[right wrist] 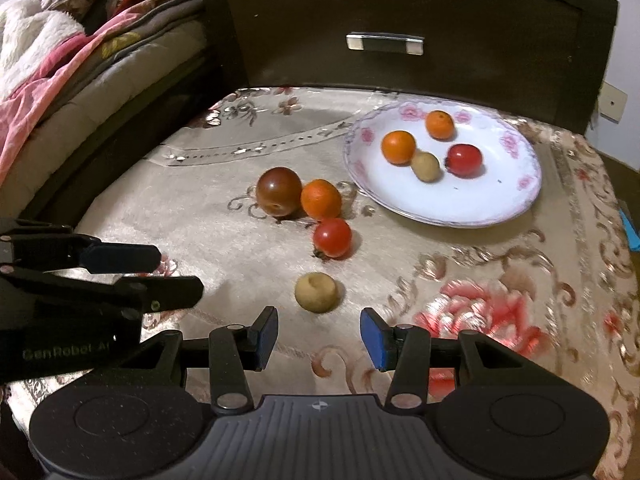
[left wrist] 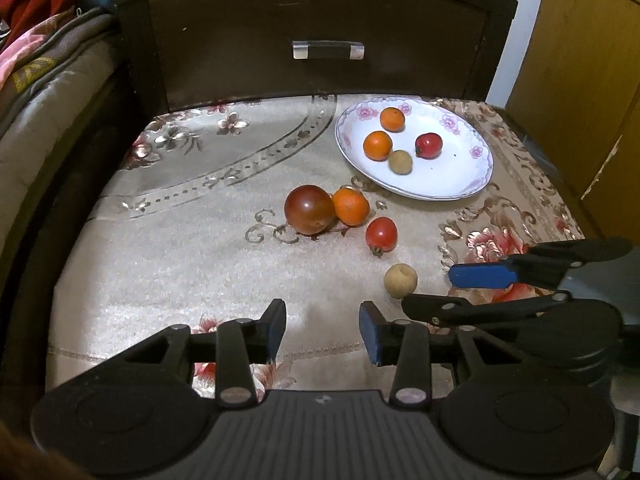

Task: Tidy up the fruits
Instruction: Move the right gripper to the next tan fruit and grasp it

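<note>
A white floral plate [left wrist: 472, 176] [right wrist: 516, 200] at the back right holds two oranges [left wrist: 377, 145], a red tomato [left wrist: 428, 145] and a tan fruit [left wrist: 400, 162]. On the cloth lie a dark tomato [left wrist: 309, 209] [right wrist: 279, 191], an orange [left wrist: 351, 205] [right wrist: 321, 199], a red tomato [left wrist: 381, 233] [right wrist: 332, 237] and a tan fruit [left wrist: 400, 280] [right wrist: 317, 292]. My left gripper [left wrist: 323, 330] is open and empty near the front. My right gripper [right wrist: 319, 338] is open and empty, just short of the tan fruit.
A dark wooden drawer front with a metal handle [left wrist: 328, 49] [right wrist: 385, 43] stands behind the floral cloth [left wrist: 192, 256]. Bedding [right wrist: 52, 68] lies at the left. A wooden door [left wrist: 580, 80] is at the right.
</note>
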A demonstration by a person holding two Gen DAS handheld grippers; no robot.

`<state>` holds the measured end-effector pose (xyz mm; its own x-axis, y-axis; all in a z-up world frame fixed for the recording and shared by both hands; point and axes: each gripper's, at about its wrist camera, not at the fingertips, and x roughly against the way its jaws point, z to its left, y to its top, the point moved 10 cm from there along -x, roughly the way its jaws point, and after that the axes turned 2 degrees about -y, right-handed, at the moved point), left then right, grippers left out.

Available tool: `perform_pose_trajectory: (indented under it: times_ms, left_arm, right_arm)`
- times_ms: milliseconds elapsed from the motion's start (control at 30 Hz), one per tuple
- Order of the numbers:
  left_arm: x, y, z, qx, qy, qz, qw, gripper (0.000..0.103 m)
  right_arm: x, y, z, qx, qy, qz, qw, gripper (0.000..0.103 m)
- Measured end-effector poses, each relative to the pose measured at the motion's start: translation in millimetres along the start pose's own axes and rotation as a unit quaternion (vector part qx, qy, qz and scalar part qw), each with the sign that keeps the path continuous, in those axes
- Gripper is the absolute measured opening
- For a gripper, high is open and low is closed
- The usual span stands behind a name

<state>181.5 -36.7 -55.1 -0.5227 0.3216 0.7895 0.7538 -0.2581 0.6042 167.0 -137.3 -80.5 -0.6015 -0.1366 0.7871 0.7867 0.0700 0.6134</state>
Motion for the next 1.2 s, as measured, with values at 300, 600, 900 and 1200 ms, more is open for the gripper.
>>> perform_pose_trajectory:
  times_ms: [300, 600, 900, 1200]
  left_arm:
    - [-11, 0, 3, -0.005, 0.003, 0.012, 0.9999, 0.049]
    - [-15, 7, 2, 0.002, 0.0, 0.014, 0.9999, 0.049]
    - [-21, 8, 4, 0.011, -0.005, 0.021, 0.9997, 0.05]
    - [-23, 12, 0, 0.016, -0.016, 0.022, 0.9995, 0.05]
  right_arm:
    - [-21, 3, 0, 0.012, -0.003, 0.004, 1.0, 0.039]
    - [-30, 1, 0, 0.018, 0.001, 0.011, 1.0, 0.027]
    - [-36, 6, 1, 0.02, 0.007, 0.012, 1.0, 0.026]
    - [-33, 4, -1, 0.028, 0.001, 0.016, 0.999, 0.021]
